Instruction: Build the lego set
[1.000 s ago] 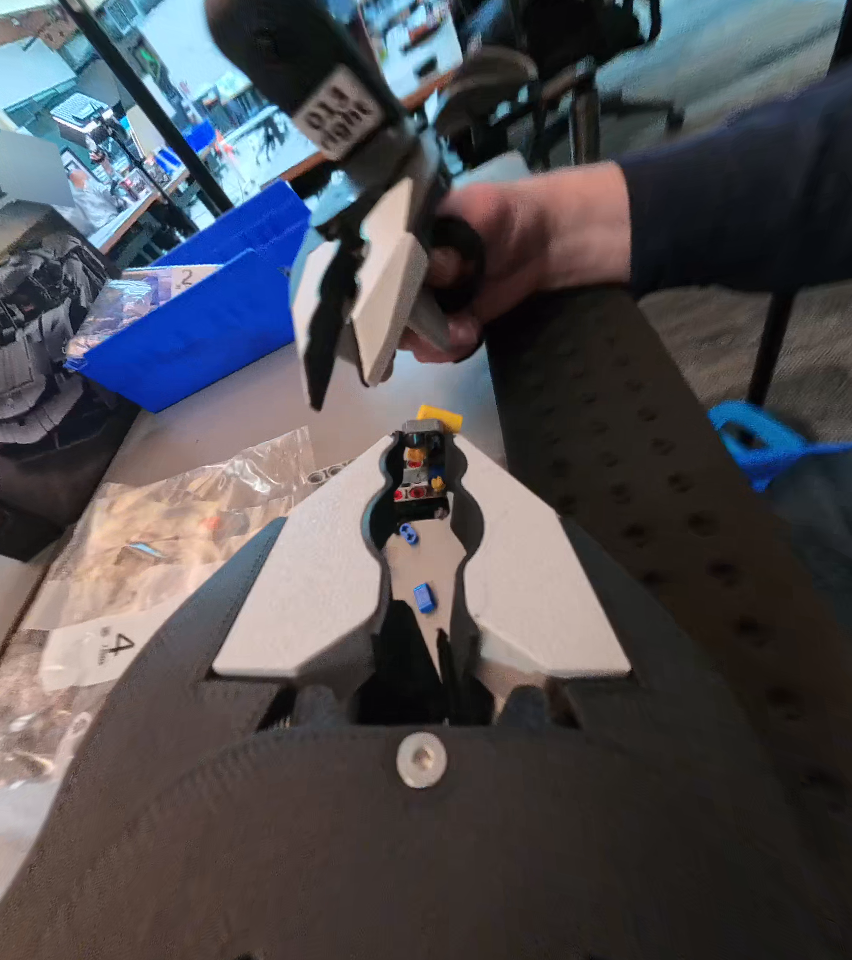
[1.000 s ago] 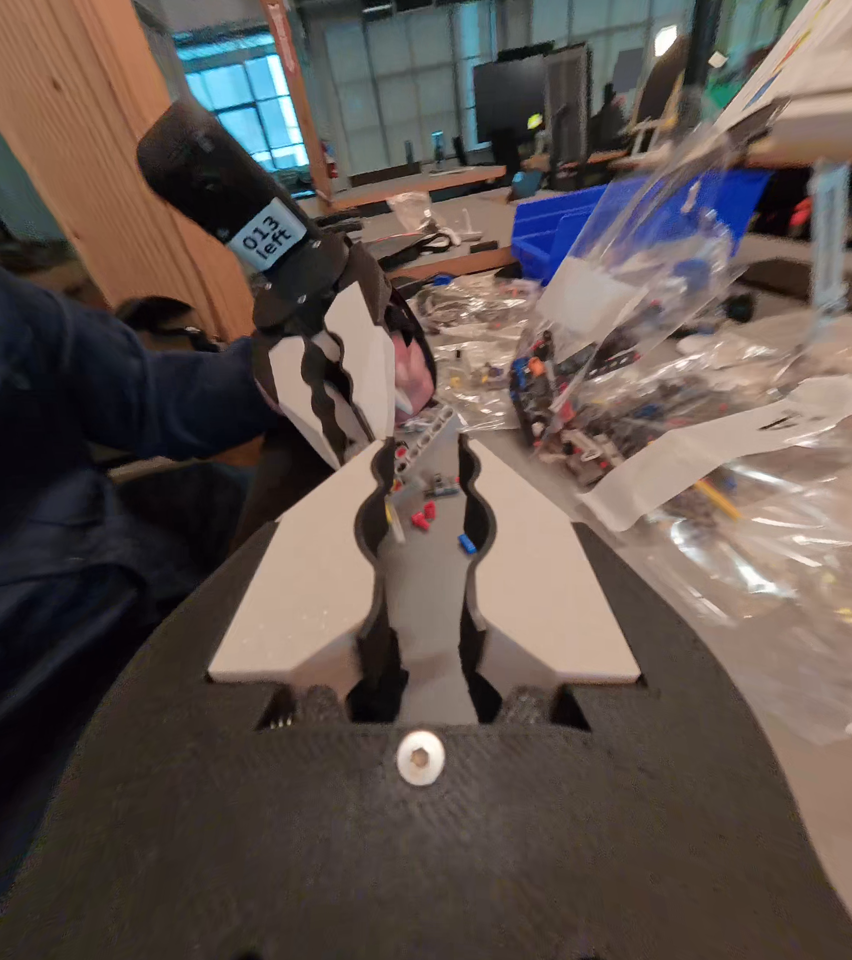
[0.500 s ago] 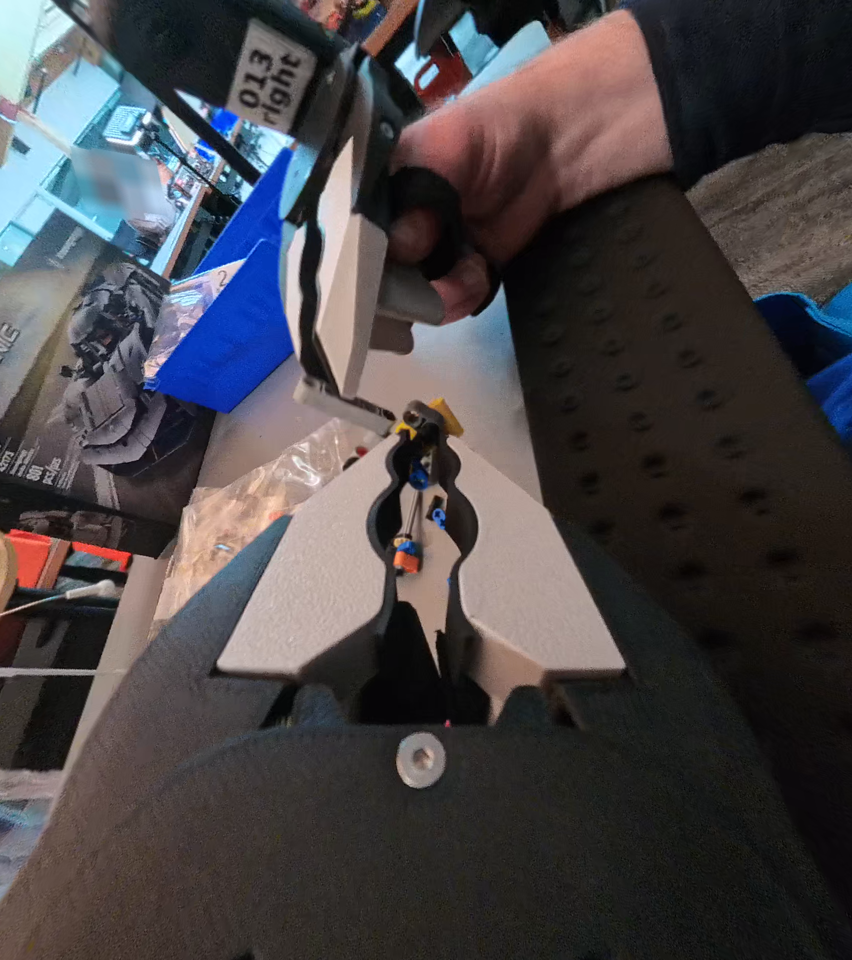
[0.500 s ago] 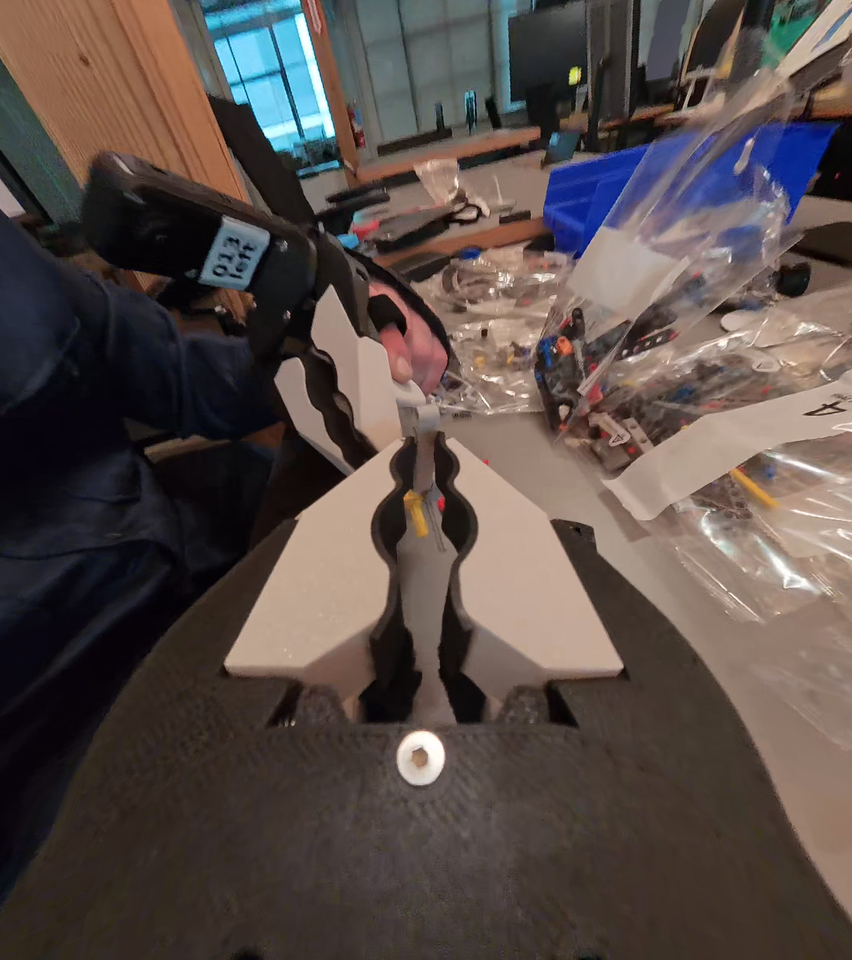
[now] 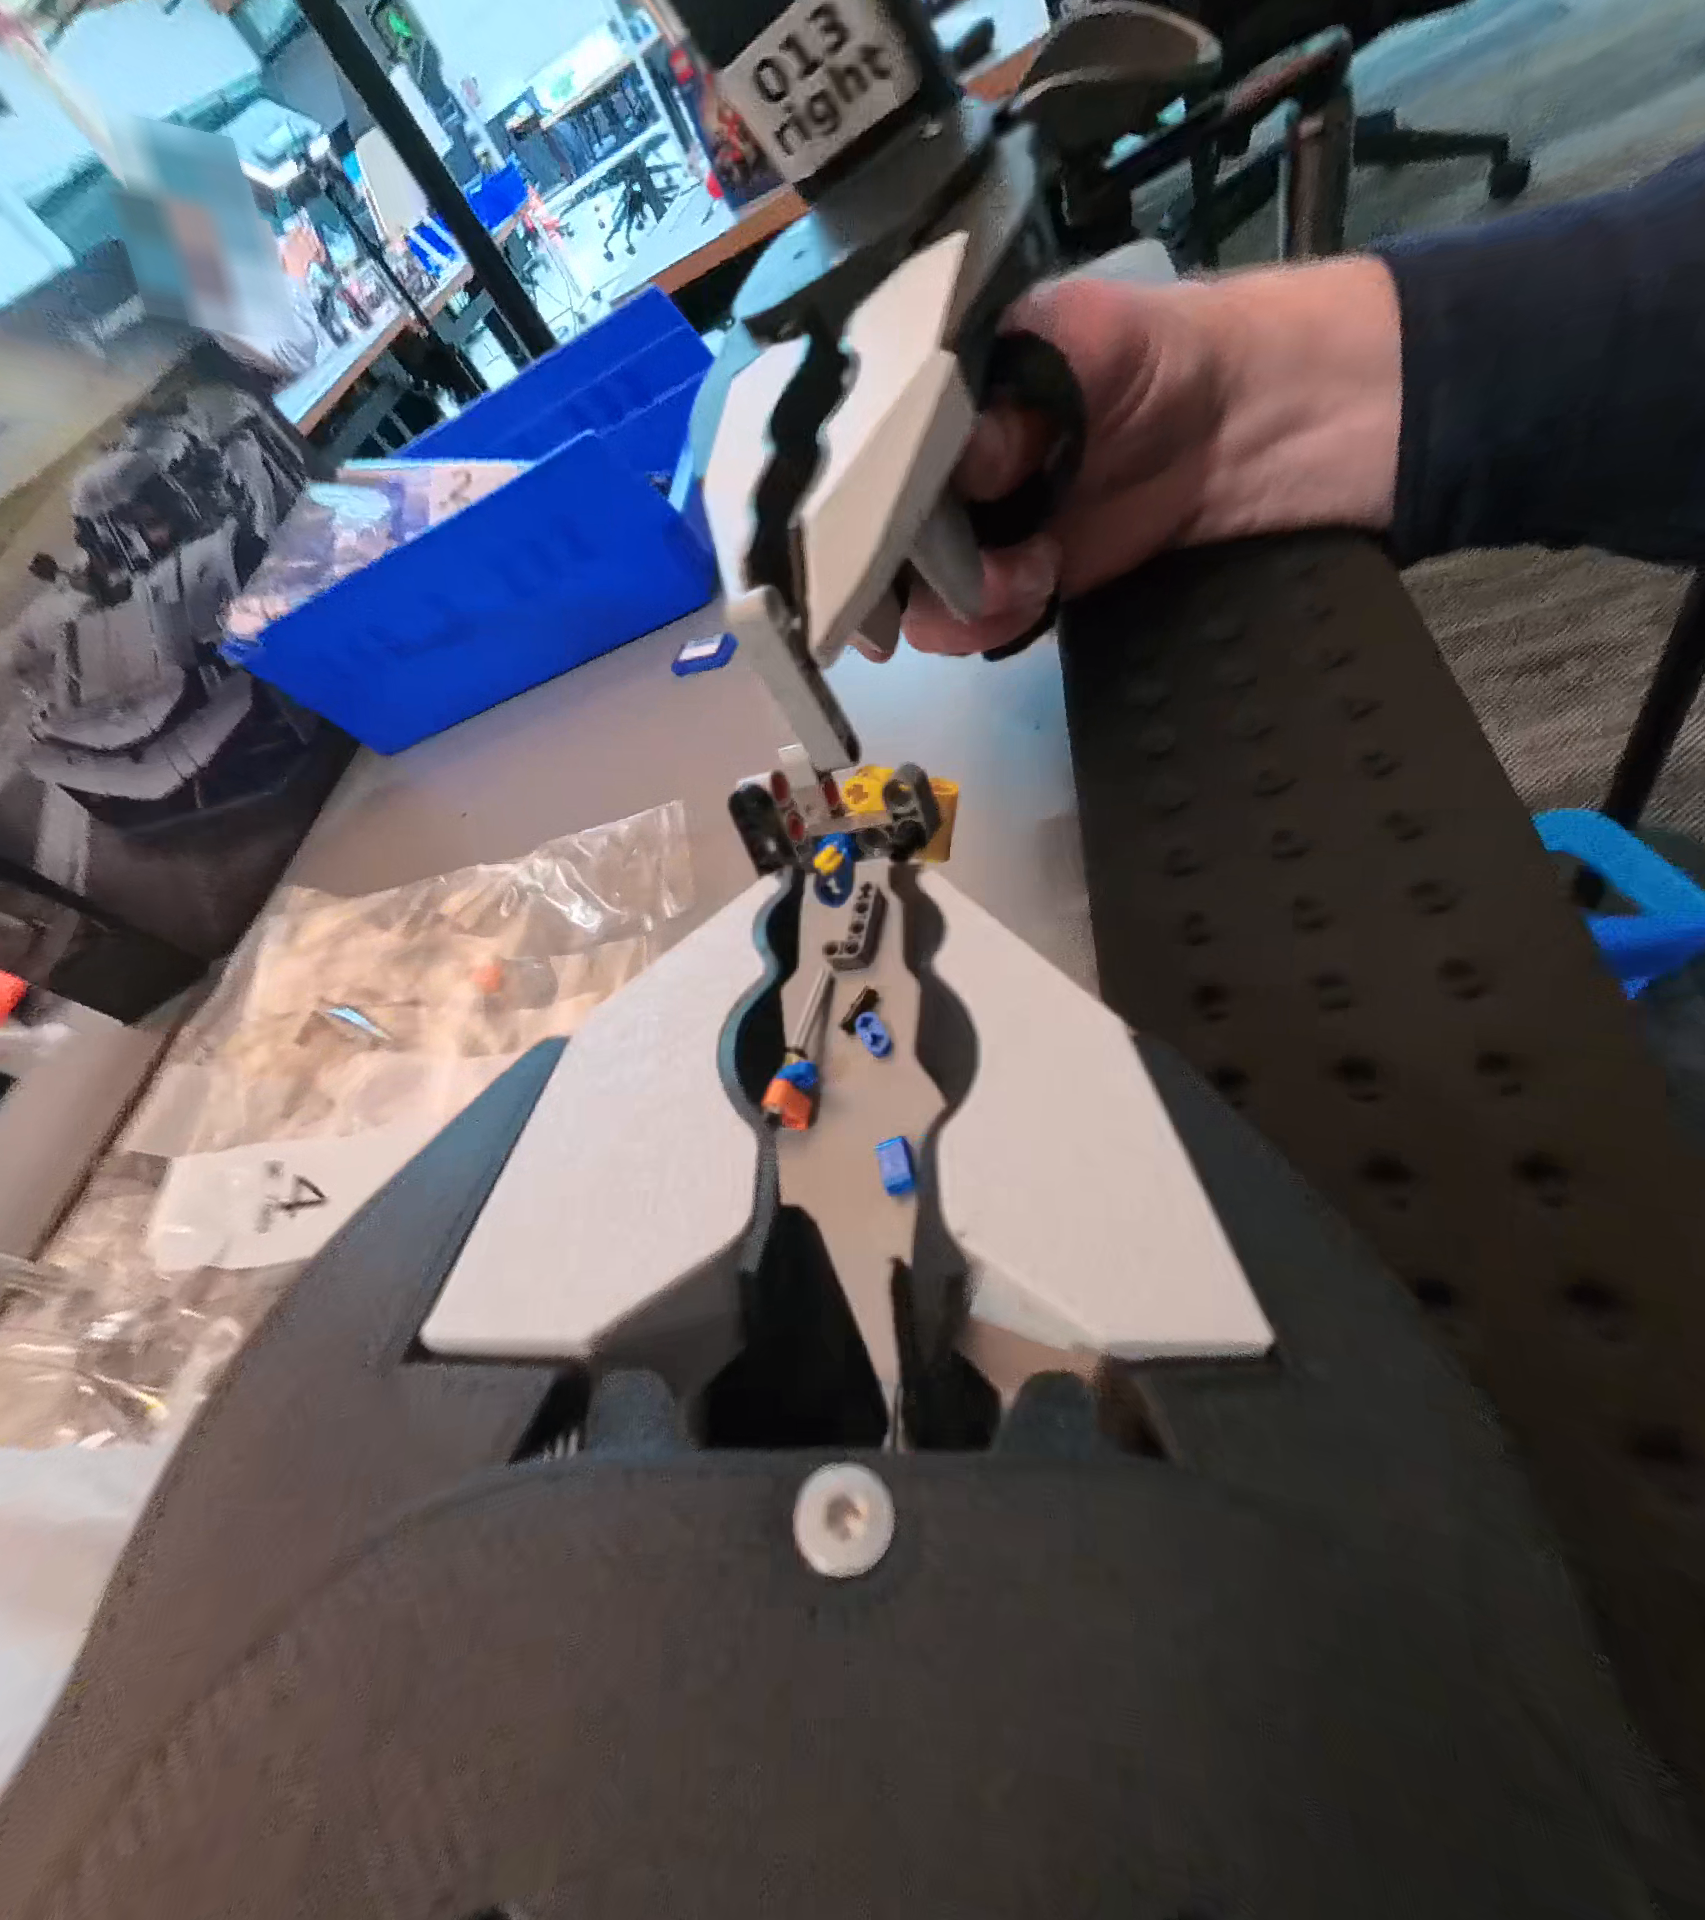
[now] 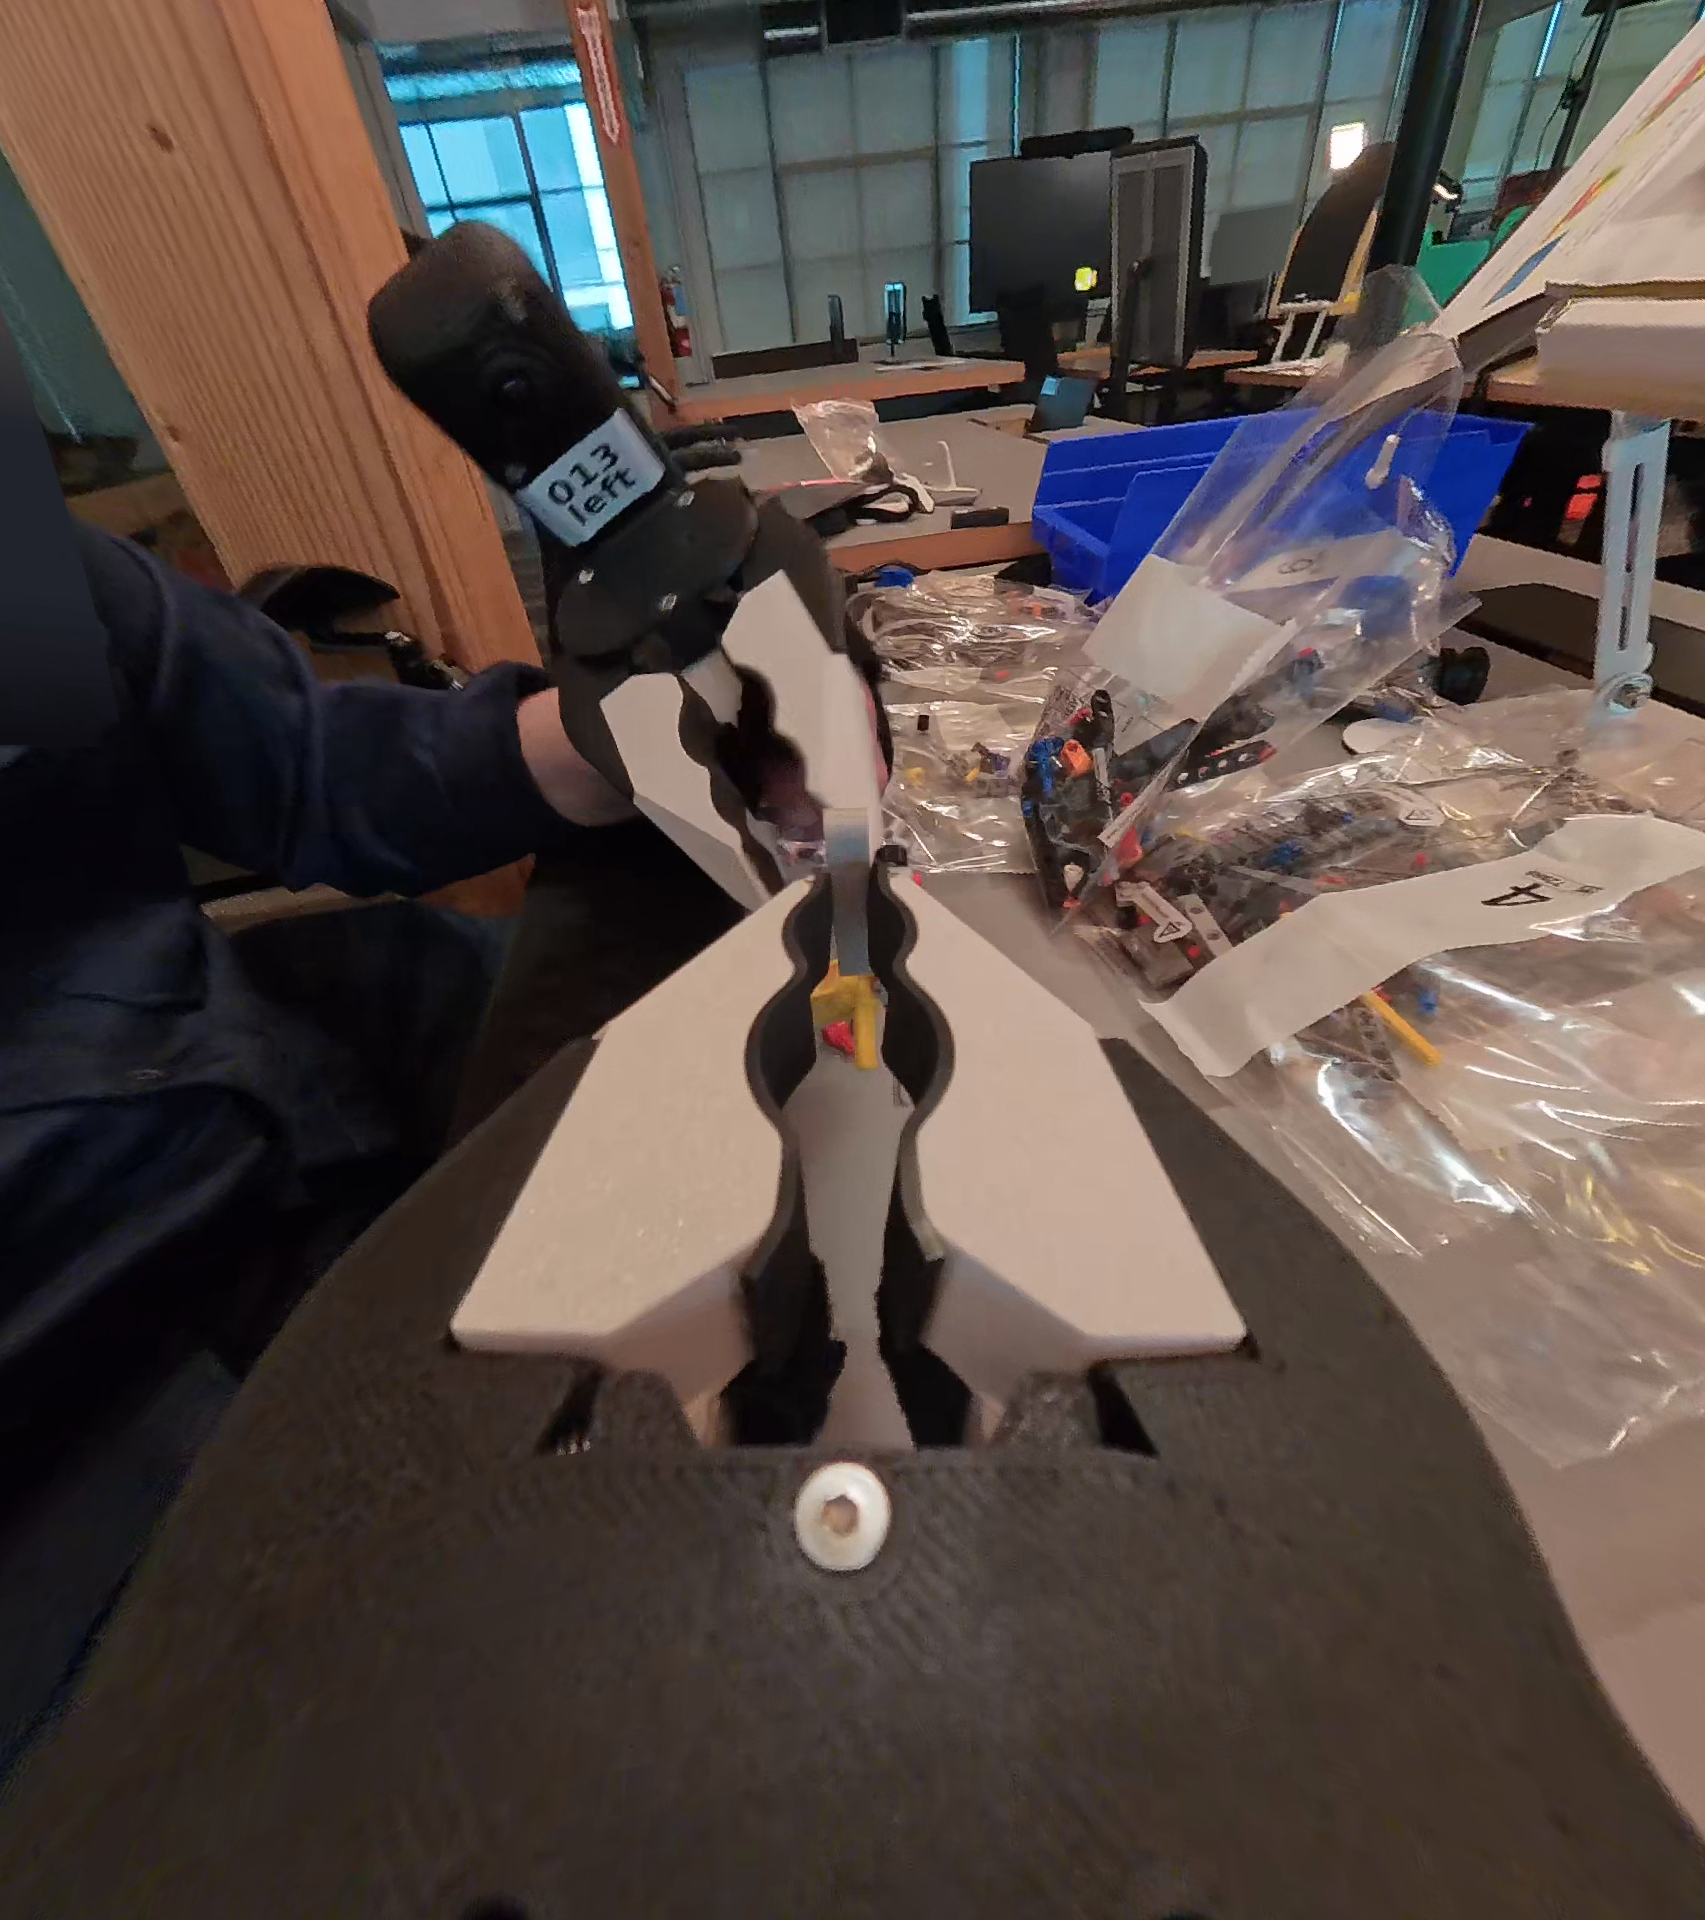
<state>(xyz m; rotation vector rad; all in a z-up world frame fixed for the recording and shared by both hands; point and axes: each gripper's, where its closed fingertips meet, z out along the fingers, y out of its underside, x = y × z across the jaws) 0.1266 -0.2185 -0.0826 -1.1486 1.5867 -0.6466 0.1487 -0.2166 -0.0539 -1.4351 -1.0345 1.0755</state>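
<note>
Grey table (image 5: 557,790), left wrist view: blue bin (image 5: 474,592) at 10 o'clock, clear parts bags (image 5: 432,966) at 9, loose small lego pcs (image 5: 869,1039) at centre, small blue tile (image 5: 702,655) near 12. Dark box (image 5: 100,644) at far left edge.

1. A blue storage bin (image 5: 505,613) stands on the grey worktop (image 5: 557,790) at about 10 o'clock in the left wrist view.
2. A black perforated panel (image 5: 1347,935) runs along the worktop's edge at 3 o'clock there.
3. A thick wooden post (image 6: 204,312) rises at 10 o'clock in the right wrist view.
4. Dark monitors (image 6: 1045,239) sit on far desks at 12 o'clock.
5. A white metal bracket (image 6: 1627,582) stands upright at 2 o'clock, below a shelf edge.
</note>
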